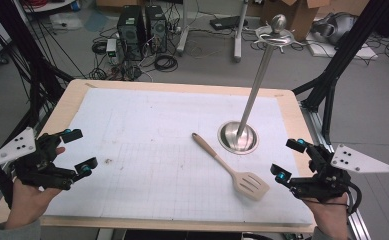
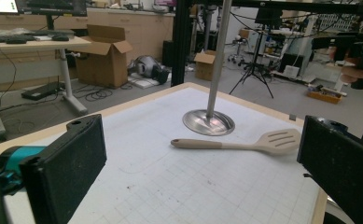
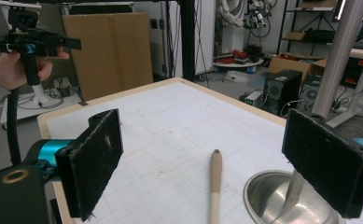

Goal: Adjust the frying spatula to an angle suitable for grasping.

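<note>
Two black tongs hover over the near corners of the table (image 1: 182,87), both wide and holding nothing: the left tongs (image 1: 78,149) at the left edge, the right tongs (image 1: 288,160) at the right edge. Between them, nearer the right tongs, lies one beige slotted spatula with a wooden handle (image 1: 230,167) flat on the white grid mat (image 1: 132,130). Just beyond its handle stands one tall steel pole on a round steel base (image 1: 238,136), apart from it
</note>
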The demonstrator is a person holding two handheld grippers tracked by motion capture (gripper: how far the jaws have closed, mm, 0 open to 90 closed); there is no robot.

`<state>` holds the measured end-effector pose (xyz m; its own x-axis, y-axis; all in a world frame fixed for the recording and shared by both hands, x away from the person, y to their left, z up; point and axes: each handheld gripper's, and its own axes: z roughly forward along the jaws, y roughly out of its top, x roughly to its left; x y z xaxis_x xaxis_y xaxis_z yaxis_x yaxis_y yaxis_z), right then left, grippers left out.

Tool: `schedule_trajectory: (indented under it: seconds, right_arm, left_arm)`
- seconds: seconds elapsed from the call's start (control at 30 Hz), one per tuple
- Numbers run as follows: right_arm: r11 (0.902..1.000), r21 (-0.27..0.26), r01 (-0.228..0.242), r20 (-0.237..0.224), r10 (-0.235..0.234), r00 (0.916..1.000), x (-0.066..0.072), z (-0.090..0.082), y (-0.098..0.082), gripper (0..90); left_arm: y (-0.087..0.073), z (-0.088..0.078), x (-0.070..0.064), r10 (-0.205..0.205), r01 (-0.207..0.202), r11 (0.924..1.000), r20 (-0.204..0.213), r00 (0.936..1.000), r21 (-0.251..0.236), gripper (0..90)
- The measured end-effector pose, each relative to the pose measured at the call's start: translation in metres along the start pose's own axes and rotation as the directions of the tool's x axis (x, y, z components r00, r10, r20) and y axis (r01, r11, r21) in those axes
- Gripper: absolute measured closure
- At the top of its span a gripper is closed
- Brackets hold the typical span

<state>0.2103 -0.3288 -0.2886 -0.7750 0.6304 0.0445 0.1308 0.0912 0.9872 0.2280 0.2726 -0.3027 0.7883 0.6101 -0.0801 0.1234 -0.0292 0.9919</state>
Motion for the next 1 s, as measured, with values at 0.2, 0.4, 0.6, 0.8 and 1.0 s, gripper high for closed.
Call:
schedule_trajectory:
  seconds: [0.2,0.4,0.6,0.8,1.0]
  right_arm:
    - [1.0000,0.005,-0.007,0.002,0.007,1.0000,-0.002,0.000,-0.002,11.5]
    - [1.0000,0.001,-0.003,0.009,0.003,1.0000,-0.003,-0.001,-0.003,11.5]
    - [1.0000,0.008,0.002,0.008,-0.002,1.0000,-0.003,0.001,-0.003,11.6]
    - [0.9994,0.033,0.014,0.009,-0.014,0.9999,-0.004,0.009,-0.004,11.7]
    - [0.9976,0.061,0.032,0.009,-0.033,0.9994,-0.006,0.017,-0.006,13.7]
  left_arm:
    - [0.000,0.000,0.000,0.003,-0.003,1.0000,-0.004,1.0000,0.000,1.8]
    - [-0.001,-0.001,0.001,-0.003,0.003,1.0000,-0.012,0.9999,0.005,1.8]
    - [0.000,0.000,0.001,0.000,0.000,1.0000,-0.013,0.9999,0.001,1.8]
    - [-0.001,-0.001,0.000,0.000,0.000,0.9999,-0.020,0.9998,0.011,1.8]
    - [-0.003,-0.002,0.000,-0.001,0.002,0.9998,-0.029,0.9996,0.020,1.8]
